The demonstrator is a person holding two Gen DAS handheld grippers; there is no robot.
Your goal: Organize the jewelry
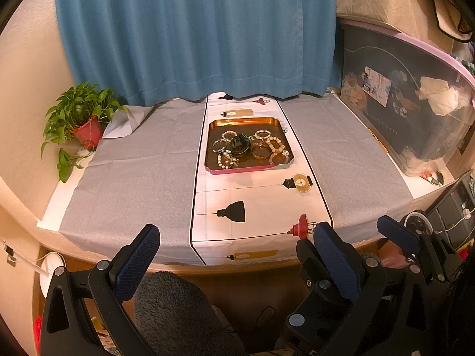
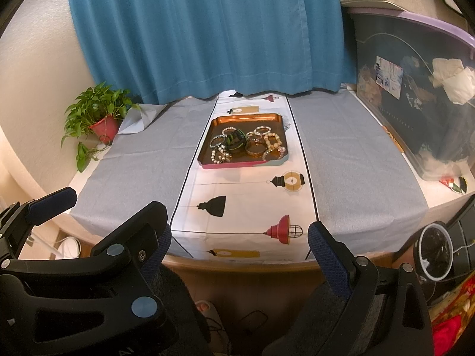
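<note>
A copper tray [image 1: 237, 122] [image 2: 246, 117] sits on the white runner in the middle of the table, toward the back. It holds a heap of several bracelets: bead strings [image 1: 276, 144] [image 2: 272, 141], a gold bangle [image 1: 260, 152] [image 2: 255, 148] and a dark wide bangle [image 1: 240, 145] [image 2: 235, 141]. My left gripper [image 1: 237, 237] is open and empty, held off the table's near edge. My right gripper [image 2: 240, 231] is open and empty, also before the near edge. Each gripper shows beside the other in the opposite view.
A potted green plant [image 1: 86, 118] [image 2: 101, 115] stands at the back left. A large clear storage box [image 1: 415, 101] [image 2: 415, 89] fills the right side. A blue curtain [image 1: 196, 29] hangs behind. Grey cloth [image 1: 133, 172] covers the table on both sides of the runner.
</note>
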